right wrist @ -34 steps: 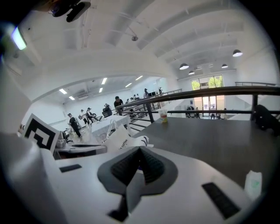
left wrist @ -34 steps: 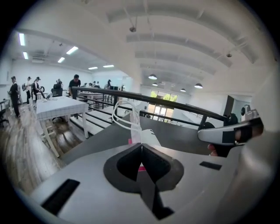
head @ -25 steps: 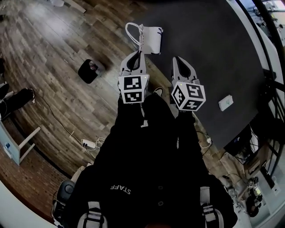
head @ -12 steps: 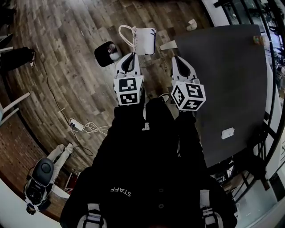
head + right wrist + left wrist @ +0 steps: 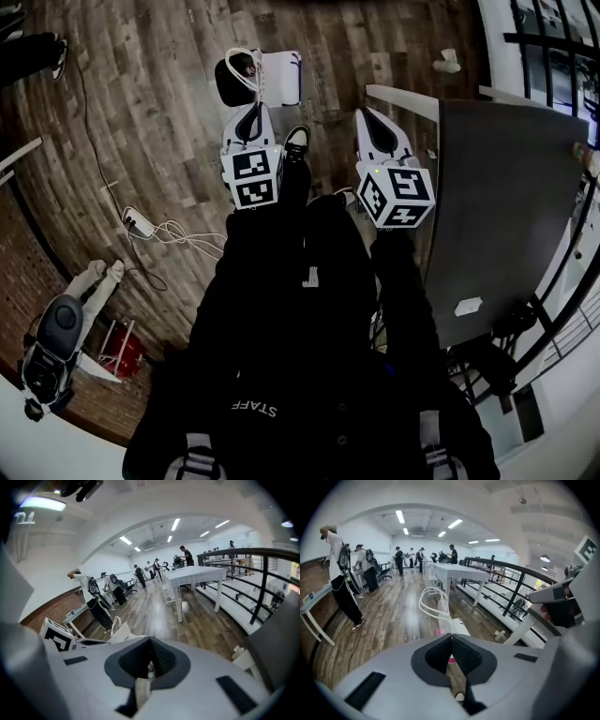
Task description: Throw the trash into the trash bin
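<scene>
A white paper bag (image 5: 279,77) with looped handles (image 5: 241,64) hangs in front of my left gripper (image 5: 254,106), which is shut on its top edge. In the left gripper view the bag (image 5: 458,626) and its handles (image 5: 432,603) stick out just past the closed jaws. A black round trash bin (image 5: 229,82) stands on the wooden floor right behind the bag, partly hidden by it, with some rubbish inside. My right gripper (image 5: 367,116) is beside the left one, to the right, shut, with nothing clearly held. Only floor shows past its jaws.
A dark table (image 5: 506,206) fills the right side, with a small white item (image 5: 468,306) on it. A power strip and cable (image 5: 142,225) lie on the floor at left. My shoe (image 5: 296,141) steps between the grippers. White desks (image 5: 459,571), a black railing (image 5: 513,576) and people stand farther off.
The whole view has swung as I walked: the bin has come from the far left to right behind the bag, and the dark table has slid off to the right. Both grippers stay shut.
</scene>
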A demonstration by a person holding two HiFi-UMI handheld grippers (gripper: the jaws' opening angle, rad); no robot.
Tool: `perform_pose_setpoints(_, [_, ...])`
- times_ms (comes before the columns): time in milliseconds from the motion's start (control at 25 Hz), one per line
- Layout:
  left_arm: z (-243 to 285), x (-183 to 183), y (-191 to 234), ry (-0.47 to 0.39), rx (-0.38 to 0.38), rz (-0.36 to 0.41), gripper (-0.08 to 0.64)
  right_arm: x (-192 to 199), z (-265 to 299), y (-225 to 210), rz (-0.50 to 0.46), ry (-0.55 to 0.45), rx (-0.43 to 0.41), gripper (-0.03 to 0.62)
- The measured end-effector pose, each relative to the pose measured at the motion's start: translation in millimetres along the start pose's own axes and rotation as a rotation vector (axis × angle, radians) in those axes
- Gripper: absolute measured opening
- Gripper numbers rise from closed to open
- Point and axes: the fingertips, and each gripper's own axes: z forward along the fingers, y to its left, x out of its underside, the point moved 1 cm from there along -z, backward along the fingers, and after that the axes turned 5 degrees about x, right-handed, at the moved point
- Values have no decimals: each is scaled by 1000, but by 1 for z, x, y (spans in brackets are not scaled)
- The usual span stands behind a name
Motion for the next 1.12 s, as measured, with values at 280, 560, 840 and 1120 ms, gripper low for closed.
perform_pose_setpoints(280, [46, 71, 71, 58, -74, -65, 3, 56, 98, 30, -46, 95, -67, 14])
perform_pose_setpoints(560, [97, 151, 120, 118, -141, -112, 3, 127, 174, 46, -76, 179, -125, 14])
perform_pose_setpoints(840, [154, 219, 151, 170, -176, -122, 3, 191, 224, 43, -97, 238, -150, 14])
perform_pose_setpoints(1120, [194, 261, 172, 203, -201, -141, 5, 230, 256, 38, -99, 265, -156, 14])
